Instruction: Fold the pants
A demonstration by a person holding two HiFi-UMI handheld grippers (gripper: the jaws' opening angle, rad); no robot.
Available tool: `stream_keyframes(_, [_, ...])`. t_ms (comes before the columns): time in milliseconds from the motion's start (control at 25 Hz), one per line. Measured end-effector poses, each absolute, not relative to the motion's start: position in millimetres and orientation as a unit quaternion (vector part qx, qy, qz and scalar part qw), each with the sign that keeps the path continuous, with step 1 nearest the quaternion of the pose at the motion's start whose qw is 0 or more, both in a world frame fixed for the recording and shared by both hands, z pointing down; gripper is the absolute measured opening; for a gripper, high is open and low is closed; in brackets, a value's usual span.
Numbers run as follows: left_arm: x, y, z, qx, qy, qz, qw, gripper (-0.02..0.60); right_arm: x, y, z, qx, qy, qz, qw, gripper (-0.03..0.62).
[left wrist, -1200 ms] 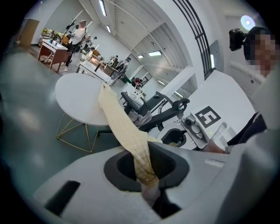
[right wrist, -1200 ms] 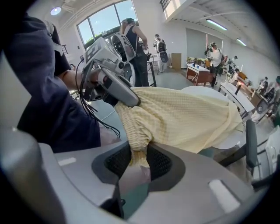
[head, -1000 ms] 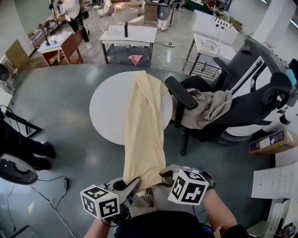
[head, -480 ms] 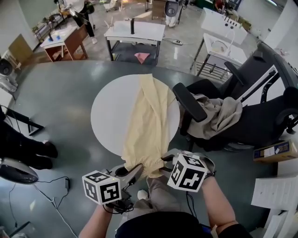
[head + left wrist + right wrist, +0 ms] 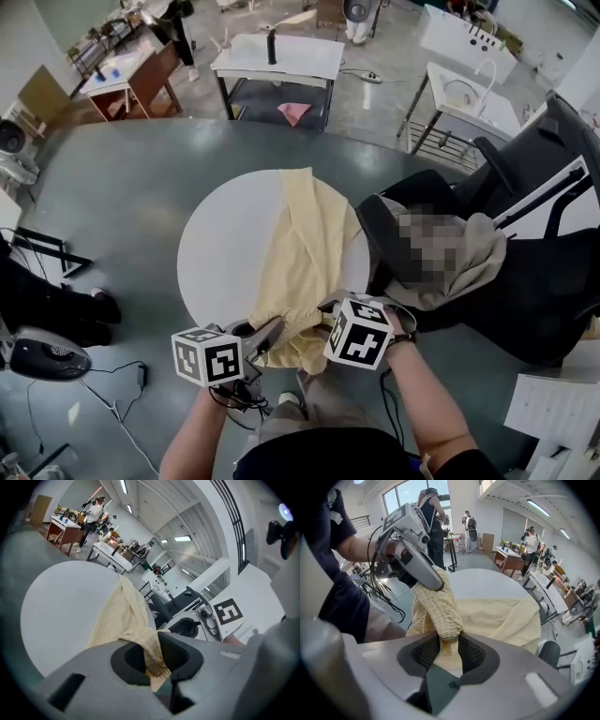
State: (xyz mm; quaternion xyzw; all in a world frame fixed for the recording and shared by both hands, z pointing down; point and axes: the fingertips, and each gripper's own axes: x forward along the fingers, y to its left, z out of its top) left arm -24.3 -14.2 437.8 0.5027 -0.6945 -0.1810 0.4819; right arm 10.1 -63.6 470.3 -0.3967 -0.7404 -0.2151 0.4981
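Observation:
Pale yellow pants [image 5: 305, 248] lie lengthwise across the round white table [image 5: 220, 253], with their near end lifted and bunched at the table's near edge. My left gripper [image 5: 267, 335] is shut on one corner of that end; the cloth [image 5: 124, 616] runs down between its pads [image 5: 152, 656]. My right gripper [image 5: 323, 314] is shut on the other corner, a thick gathered fold [image 5: 440, 616] pinched between its pads [image 5: 449, 646]. The left gripper [image 5: 419, 566] shows in the right gripper view, close beside the same bunch. The far end of the pants reaches the table's far rim.
A black office chair [image 5: 525, 272] with a beige cloth [image 5: 469, 258] on it stands right of the table, its armrest [image 5: 375, 234] close to the rim. Cables [image 5: 122, 375] lie on the floor at the left. A white workbench [image 5: 272, 56] stands behind. A person [image 5: 96, 513] stands far off.
Both grippers have carried the near end of the pants forward and down toward the table. The leg part that hung off the edge now bunches at the near rim.

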Motion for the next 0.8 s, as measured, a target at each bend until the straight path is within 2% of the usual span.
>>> stream_keyframes(360, [-81.1,-49.0,466.6,0.479,-0.688,-0.213,0.501,0.051,-44.7,-102.8,497.2,-0.37,-0.76,-0.212,0.49,0.135])
stream_keyframes(480, [-91.7,-53.0,485.3,0.481,-0.683,-0.206,0.51,0.052,-57.4,-112.4,509.0,-0.34,-0.773,-0.209,0.494,0.178])
stream_keyframes(600, [-99.8,-52.9,494.8,0.479,-0.683,-0.2,0.514,0.084,-68.4,-121.0,510.7,-0.306,-0.795,-0.192,0.488,0.248])
stream_keyframes(760, [-102.6,-52.3,484.9,0.481,-0.656,-0.245,0.528,0.121,-69.6,-122.0,503.0,-0.299,-0.813,-0.121,0.486,0.25])
stream_keyframes(800, [-102.2,-52.2,481.1,0.485,-0.643,-0.258,0.533,0.124,-67.5,-122.0,502.2,-0.301,-0.81,-0.104,0.491,0.232])
